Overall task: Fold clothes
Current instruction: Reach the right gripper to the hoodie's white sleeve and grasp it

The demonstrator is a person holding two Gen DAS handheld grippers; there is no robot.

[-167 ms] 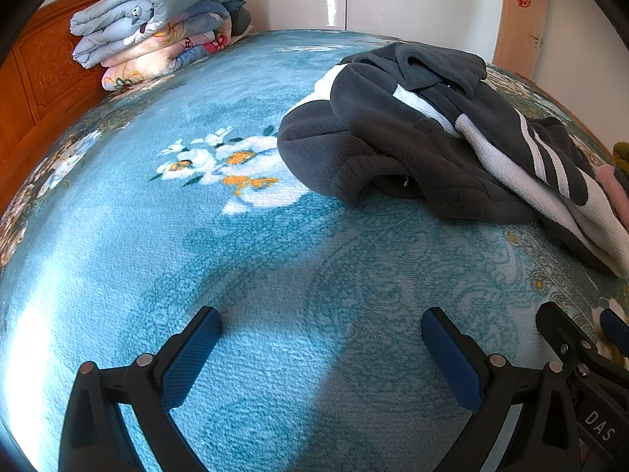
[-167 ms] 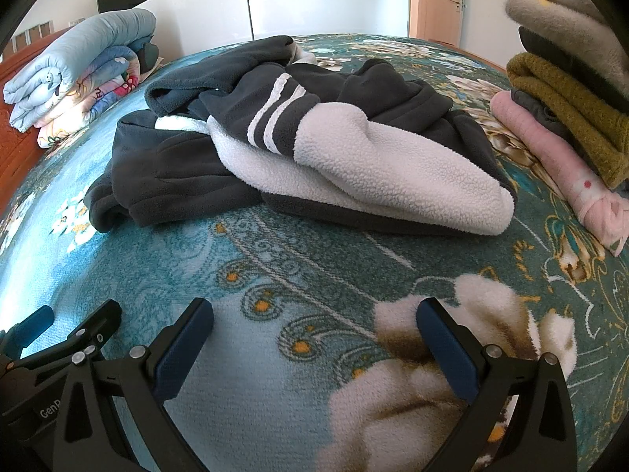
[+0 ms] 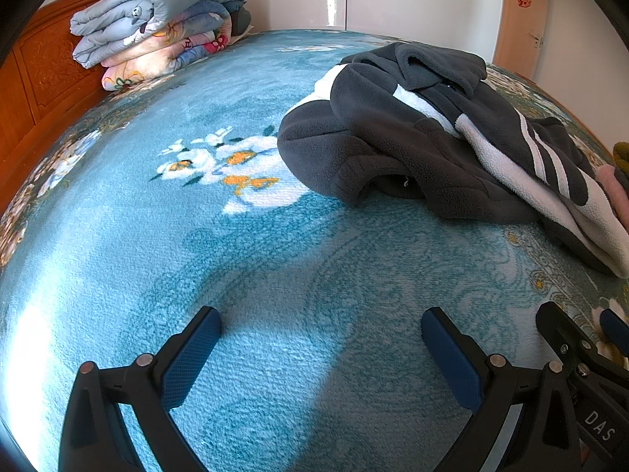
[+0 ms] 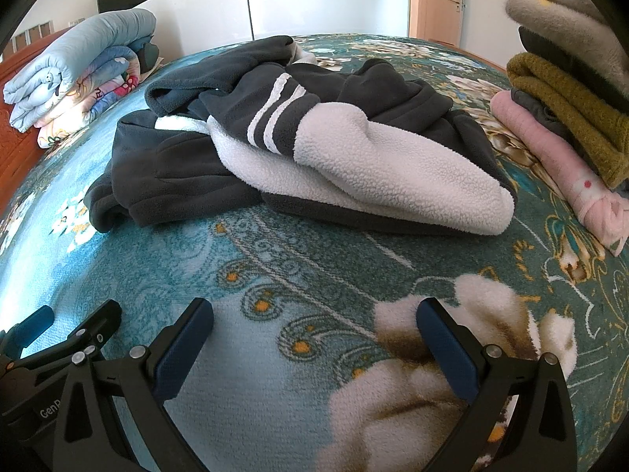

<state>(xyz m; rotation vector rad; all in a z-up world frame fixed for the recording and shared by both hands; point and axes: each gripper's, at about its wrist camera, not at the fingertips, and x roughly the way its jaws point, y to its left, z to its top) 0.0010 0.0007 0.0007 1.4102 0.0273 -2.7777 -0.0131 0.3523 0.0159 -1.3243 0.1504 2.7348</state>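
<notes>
Left wrist view. The left gripper (image 3: 320,324) is poised above a teal floral bedspread (image 3: 157,236), its two blue-padded jaws spread wide with nothing between them. A crumpled dark grey fleece jacket (image 3: 397,149), with white panels and two white stripes on one sleeve, lies unfolded on the bedspread ahead and to the right, well apart from the fingertips. A stack of folded quilts (image 3: 157,23) rests at the far left against a carved wooden headboard (image 3: 35,70). A door (image 3: 519,19) stands at the far right. Part of the right gripper (image 3: 578,346) enters at the lower right edge; its jaw state cannot be told here.

Right wrist view. The right gripper (image 4: 314,322) is also poised above the bedspread (image 4: 275,393), jaws wide and empty, over a large cream flower in the pattern. The fleece jacket (image 4: 298,133) lies directly ahead in a loose heap, its white sleeve end pointing right. A pile of folded clothes (image 4: 566,94), pink at the bottom, then mustard, then pale grey on top, sits at the right edge, near the jacket but apart from it. The quilts (image 4: 74,78) appear at the far left. Part of the left gripper (image 4: 59,338) shows at the lower left.
</notes>
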